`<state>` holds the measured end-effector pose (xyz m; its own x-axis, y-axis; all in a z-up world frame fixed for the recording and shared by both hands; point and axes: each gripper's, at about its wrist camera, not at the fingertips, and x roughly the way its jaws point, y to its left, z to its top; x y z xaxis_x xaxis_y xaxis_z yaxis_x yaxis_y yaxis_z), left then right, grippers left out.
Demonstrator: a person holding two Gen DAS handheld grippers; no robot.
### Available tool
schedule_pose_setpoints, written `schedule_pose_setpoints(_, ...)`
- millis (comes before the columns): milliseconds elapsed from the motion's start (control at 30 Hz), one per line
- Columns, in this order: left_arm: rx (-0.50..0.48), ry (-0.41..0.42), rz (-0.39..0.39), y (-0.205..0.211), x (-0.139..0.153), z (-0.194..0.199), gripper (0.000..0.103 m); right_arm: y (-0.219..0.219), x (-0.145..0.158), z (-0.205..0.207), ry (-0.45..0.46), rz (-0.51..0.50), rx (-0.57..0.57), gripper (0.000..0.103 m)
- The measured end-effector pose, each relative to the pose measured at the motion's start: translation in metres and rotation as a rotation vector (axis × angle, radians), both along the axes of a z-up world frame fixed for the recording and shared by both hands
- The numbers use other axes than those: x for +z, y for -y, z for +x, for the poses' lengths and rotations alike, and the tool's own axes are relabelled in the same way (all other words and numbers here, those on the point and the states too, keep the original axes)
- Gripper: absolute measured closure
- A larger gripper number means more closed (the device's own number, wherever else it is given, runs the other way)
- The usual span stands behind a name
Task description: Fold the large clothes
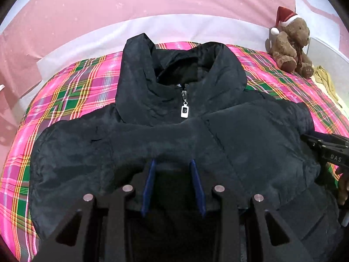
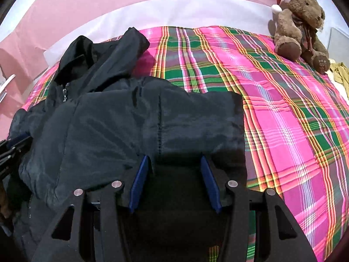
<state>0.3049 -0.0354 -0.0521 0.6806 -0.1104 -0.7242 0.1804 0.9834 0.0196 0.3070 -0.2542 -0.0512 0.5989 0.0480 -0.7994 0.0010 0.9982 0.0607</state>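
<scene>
A black hooded puffer jacket (image 1: 165, 135) lies face up on the plaid bed, zipped to the collar, with a silver zipper pull (image 1: 184, 110). Both sleeves are folded in across the chest. My left gripper (image 1: 173, 163) is open just above the folded left sleeve, blue pads apart, holding nothing. My right gripper (image 2: 175, 159) is open over the folded right sleeve (image 2: 174, 118), whose cuff end (image 2: 236, 120) points right. The right gripper also shows at the right edge of the left wrist view (image 1: 322, 146). The left gripper shows at the left edge of the right wrist view (image 2: 13, 150).
The bed has a pink and green plaid cover (image 2: 283, 109). A brown teddy bear in a Santa hat (image 2: 298, 26) sits at the far right corner, next to a yellowish cloth (image 2: 340, 74). A pink wall (image 1: 109, 4) is behind the bed.
</scene>
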Motion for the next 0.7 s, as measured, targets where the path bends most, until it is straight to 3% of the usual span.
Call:
schedule_pose_setpoints(333, -0.003, 0.01, 0.038, 0.005, -0.001, -0.001, 0.067, -0.002, -0.001, 0.0, 0.005, -0.015, 0.0, 0.052)
schedule_pose_setpoints(700, 0.033, 0.024, 0.043, -0.01, 0.031, -0.023, 0.067, -0.015, 0.043, -0.026, 0.035, -0.005, 0.007, 0.052)
